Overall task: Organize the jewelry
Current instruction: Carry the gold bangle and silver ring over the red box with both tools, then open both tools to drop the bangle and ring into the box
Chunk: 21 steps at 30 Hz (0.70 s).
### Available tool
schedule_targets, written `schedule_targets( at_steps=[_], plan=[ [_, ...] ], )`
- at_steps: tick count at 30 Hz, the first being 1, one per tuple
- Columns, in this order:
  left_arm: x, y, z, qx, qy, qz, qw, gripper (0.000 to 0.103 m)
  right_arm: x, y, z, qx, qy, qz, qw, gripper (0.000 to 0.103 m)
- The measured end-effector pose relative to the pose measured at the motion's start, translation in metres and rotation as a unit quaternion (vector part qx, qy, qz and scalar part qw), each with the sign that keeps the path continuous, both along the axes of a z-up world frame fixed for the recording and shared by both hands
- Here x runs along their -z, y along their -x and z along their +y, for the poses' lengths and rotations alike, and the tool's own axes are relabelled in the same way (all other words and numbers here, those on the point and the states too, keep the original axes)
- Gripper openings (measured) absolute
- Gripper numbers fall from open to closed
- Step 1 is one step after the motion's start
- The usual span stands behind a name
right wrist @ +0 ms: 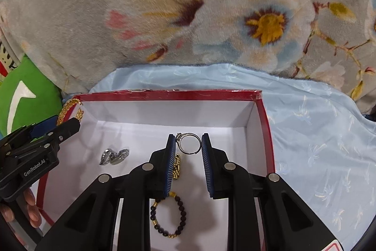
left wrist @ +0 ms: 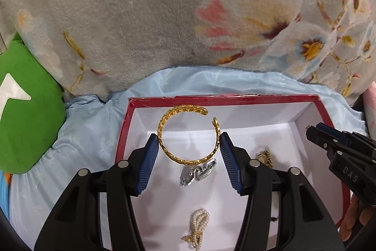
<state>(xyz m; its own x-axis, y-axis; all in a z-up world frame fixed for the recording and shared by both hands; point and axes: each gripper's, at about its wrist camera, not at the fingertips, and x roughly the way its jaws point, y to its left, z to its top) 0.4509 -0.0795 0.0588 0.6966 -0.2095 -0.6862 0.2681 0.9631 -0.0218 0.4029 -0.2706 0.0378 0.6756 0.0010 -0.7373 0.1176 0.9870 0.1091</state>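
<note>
Jewelry sits gathered in and over a red-rimmed box point(left wrist: 235, 99) with a white inside, which fills the lower middle of both wrist views. Behind it, across the whole upper half of each frame, lies a grey plush blanket point(left wrist: 131, 15) printed with pink and white flowers, and under the box spreads a pale blue satin cloth point(right wrist: 317, 133). A green cushion point(left wrist: 25, 109) with a white arrow shape shows at the left edge.

The left gripper point(left wrist: 189, 145) holds an open gold bangle point(left wrist: 188, 133) between its blue ribbed pads, upright over the box near the far wall, in the centre of the left wrist view; its gap faces the upper right. The right gripper point(right wrist: 189, 145) is closed on a silver ring point(right wrist: 189, 144), pinched at both sides between the pads, above the box floor at the centre of the right wrist view.

On the white floor lie a dark bead bracelet point(right wrist: 168, 215) with gold spacers at lower centre, a pearl cluster point(left wrist: 197, 225) low in the left view, a pair of silver pieces point(right wrist: 114, 157) left of centre, and a small gold chain piece point(right wrist: 176, 167) just beside the right gripper's left pad
</note>
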Motion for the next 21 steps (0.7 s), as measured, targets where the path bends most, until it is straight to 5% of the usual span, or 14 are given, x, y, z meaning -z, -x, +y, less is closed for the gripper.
schedule_targets(
  at_steps=[15,21],
  plan=[
    [0.041,-0.037,0.002,-0.014,-0.001,0.081,0.9966,0.053,0.022,-0.024,0.000,0.007,0.007,0.032,0.999,0.021],
    [0.041,-0.036,0.007,-0.023,0.009,0.084,0.9961,0.052,0.022,-0.023,-0.001,0.010,0.007,0.033,0.999,0.022]
  ],
)
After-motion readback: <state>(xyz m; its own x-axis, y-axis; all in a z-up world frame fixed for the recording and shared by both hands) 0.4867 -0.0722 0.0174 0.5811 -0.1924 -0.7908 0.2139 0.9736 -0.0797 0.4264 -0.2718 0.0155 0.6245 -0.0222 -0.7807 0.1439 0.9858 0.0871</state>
